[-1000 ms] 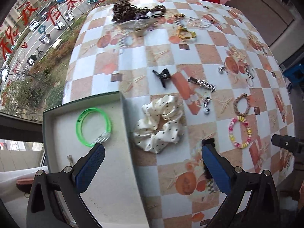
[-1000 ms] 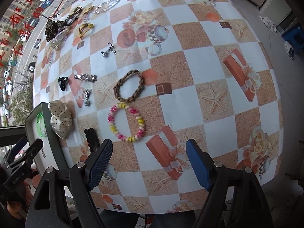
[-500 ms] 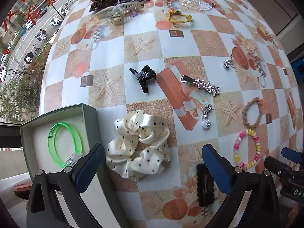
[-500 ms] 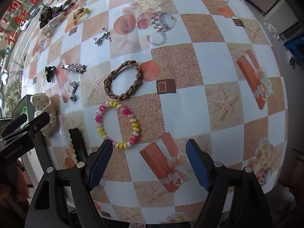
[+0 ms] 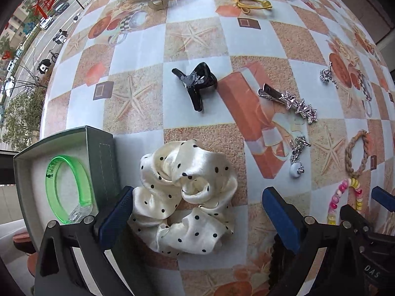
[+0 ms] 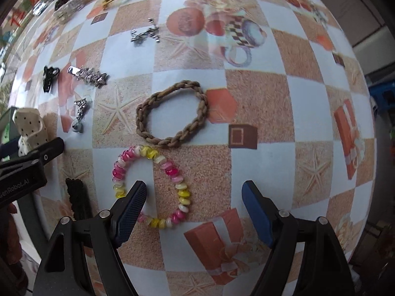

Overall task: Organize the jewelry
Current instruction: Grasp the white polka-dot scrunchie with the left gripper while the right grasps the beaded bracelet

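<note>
My left gripper (image 5: 197, 218) is open and low over a cream polka-dot scrunchie (image 5: 185, 197), with a finger on each side of it. A grey box (image 5: 101, 148) at the left holds a green bangle (image 5: 66, 187). My right gripper (image 6: 193, 209) is open just above a pink and yellow bead bracelet (image 6: 150, 185); its left finger (image 6: 128, 212) overlaps the bracelet's near side. A brown braided bracelet (image 6: 172, 113) lies just beyond it. The left gripper also shows at the left edge of the right wrist view (image 6: 29, 157).
On the checked tablecloth lie a black claw clip (image 5: 197, 83), a silver star clip (image 5: 288, 98), a silver pendant (image 5: 297, 157), a black flat clip (image 6: 77, 199) and a silver charm (image 6: 145, 33). Several more hair pieces and a yellow tie (image 5: 249, 2) sit at the far edge.
Both grippers have moved forward and lower. The left one has shifted from over the box to over the scrunchie. The right one has closed in on the bead bracelet.
</note>
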Motion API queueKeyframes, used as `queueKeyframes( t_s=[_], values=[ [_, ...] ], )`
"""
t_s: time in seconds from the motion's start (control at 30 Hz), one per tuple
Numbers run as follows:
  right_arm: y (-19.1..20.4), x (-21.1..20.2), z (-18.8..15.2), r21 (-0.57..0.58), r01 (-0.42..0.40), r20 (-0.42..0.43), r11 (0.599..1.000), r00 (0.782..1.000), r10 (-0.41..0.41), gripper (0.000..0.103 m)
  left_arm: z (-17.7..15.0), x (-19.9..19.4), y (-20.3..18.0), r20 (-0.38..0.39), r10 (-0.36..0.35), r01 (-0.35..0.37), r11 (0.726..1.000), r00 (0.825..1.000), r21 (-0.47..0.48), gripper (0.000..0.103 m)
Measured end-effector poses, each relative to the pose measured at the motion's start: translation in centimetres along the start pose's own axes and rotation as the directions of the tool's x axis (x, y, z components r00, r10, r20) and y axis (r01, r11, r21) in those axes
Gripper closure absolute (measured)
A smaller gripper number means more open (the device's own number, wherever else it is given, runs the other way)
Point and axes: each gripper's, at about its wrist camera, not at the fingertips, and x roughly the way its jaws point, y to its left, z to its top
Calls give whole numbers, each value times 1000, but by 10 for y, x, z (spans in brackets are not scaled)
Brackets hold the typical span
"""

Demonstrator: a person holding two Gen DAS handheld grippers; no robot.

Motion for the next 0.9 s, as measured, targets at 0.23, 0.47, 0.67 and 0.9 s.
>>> queueKeyframes(
  t_s=[0.23,0.47,0.67,0.9],
  values=[
    [12,-5,4,-49,-2,20,999,1000,3,44,-3,-5,1,25,-26,25,1000,999,18,34],
    [33,-5,7,-87,-4,10,996,1000,5,85,-3,-11,6,27,-27,26,999,999,35,63],
    [34,-6,6,-59,-20,-3,998,1000,20,94,-6,-27,5,30,-49,47,998,998,49,85],
    [7,-24,-6,-2,-62,10,998,998,62,94,-10,-56,-1,75,-95,90,994,993,69,85]
  ],
)
